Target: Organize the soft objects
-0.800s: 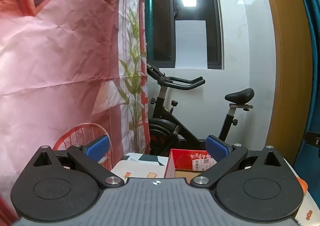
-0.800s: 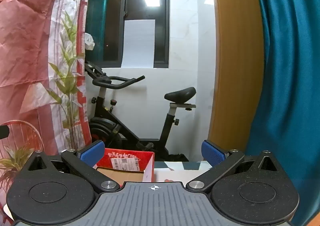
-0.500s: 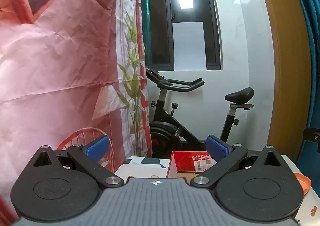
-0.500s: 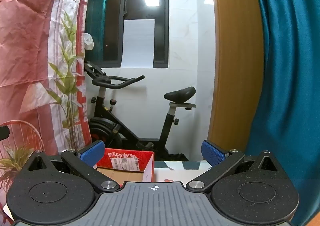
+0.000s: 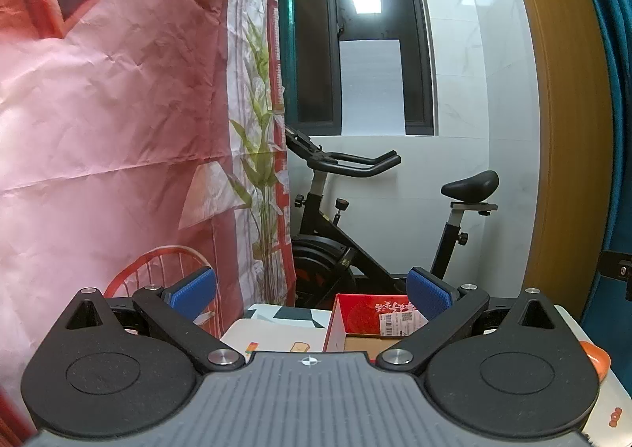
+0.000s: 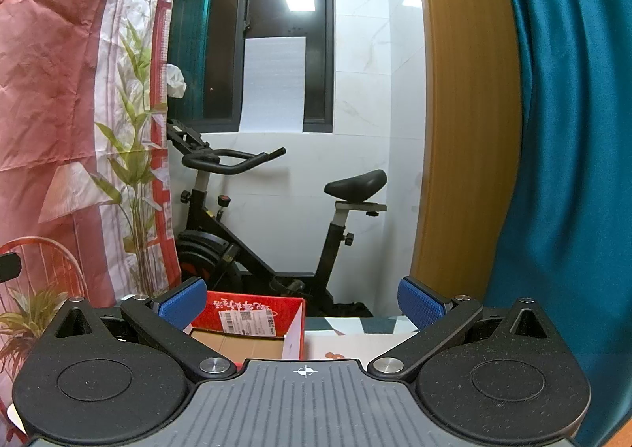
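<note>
— Two grippers, nothing held: the left gripper [image 5: 310,287] and the right gripper [image 6: 304,298] both stand spread wide, blue pads empty, tipped slightly downward over the near edge of a white desk [image 5: 272,332].

— And the soft objects to be organized?

— None can be seen in either wrist view. A red cardboard box [image 6: 252,318], open at the top with a shipping label on its inner wall, sits on the desk between the two views; it appears the likely container, though that is a judgement. An orange dish [image 5: 596,362] peeks in at the left view's right edge. An exercise bike [image 6: 252,217] stands behind the desk, flanked by a pink printed curtain [image 5: 110,123] and a teal curtain [image 6: 565,131].

— How should the step be handled?

— Tip both grippers further down until the items come into view, keep the jaws wide on approach, take each soft piece across its middle with a gentle squeeze, and keep clear of the box's walls.
</note>
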Action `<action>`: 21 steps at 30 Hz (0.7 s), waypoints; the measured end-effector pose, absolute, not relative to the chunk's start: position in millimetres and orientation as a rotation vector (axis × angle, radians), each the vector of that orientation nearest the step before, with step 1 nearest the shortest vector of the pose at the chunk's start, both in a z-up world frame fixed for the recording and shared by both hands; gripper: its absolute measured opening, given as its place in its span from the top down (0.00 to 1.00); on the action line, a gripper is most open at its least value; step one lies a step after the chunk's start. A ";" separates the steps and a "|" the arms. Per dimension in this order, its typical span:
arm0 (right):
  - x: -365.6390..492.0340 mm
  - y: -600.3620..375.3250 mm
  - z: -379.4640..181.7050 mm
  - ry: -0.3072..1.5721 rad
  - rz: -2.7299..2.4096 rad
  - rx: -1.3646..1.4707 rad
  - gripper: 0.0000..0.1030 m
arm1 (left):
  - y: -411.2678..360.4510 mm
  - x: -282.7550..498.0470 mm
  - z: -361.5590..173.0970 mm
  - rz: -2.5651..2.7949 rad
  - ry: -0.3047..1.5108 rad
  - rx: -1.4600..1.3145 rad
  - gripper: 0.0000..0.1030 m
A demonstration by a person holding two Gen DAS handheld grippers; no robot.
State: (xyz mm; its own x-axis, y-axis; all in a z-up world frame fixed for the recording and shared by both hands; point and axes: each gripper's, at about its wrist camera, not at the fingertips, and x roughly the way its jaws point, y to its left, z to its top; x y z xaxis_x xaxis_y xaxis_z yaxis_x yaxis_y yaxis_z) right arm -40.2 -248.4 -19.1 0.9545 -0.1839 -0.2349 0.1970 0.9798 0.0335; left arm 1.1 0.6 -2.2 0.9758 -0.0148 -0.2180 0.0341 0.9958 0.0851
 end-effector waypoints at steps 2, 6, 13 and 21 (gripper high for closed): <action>-40.3 -248.0 -18.6 0.234 -0.193 0.059 0.00 | 0.5 1.2 -2.3 -0.024 0.219 0.088 0.00; -40.4 -247.8 -18.7 0.233 -0.193 0.058 0.00 | 0.4 1.8 -3.6 -0.026 0.224 0.084 0.00; -40.0 -248.4 -19.0 0.235 -0.193 0.059 0.00 | -0.8 2.5 -3.7 -0.026 0.227 0.086 0.00; -39.8 -248.3 -18.8 0.235 -0.193 0.058 0.00 | -1.1 2.1 -4.7 -0.027 0.227 0.087 0.00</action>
